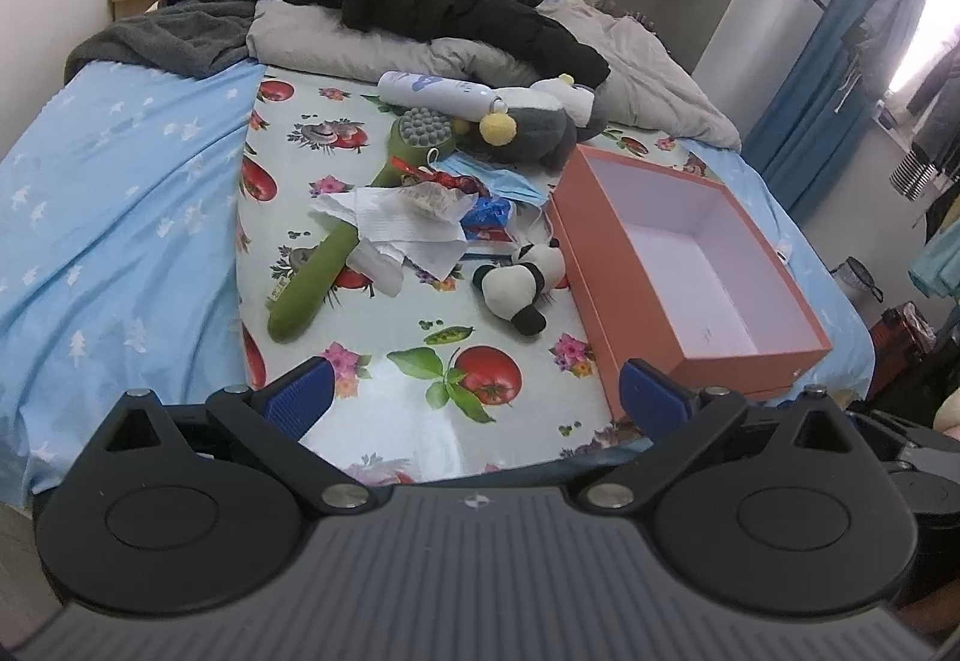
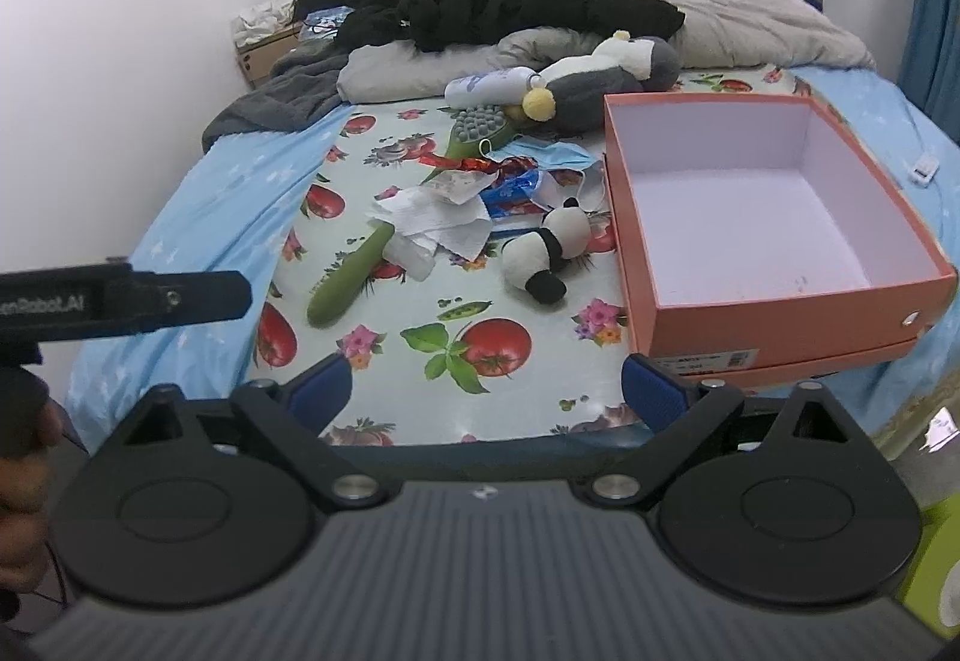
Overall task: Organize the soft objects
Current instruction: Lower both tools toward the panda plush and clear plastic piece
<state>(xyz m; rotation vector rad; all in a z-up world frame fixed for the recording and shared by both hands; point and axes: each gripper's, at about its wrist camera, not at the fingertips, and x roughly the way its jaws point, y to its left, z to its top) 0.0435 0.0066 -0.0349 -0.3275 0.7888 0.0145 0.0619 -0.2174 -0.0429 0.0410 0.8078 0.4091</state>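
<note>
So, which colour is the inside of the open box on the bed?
The box is white inside and orange outside, shown best in the right wrist view.

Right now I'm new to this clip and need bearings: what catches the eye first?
The open orange box, empty, sits at the right on the fruit-print cloth. Left of it lies a jumble: a panda plush, crumpled paper and a long green massager. Both hand-held grippers, left and right, are open and empty at the bed's near edge.

Bare cloth [image 1: 384, 361] before panda [image 1: 522, 283]; box [image 1: 630, 289] flanks right.
</note>
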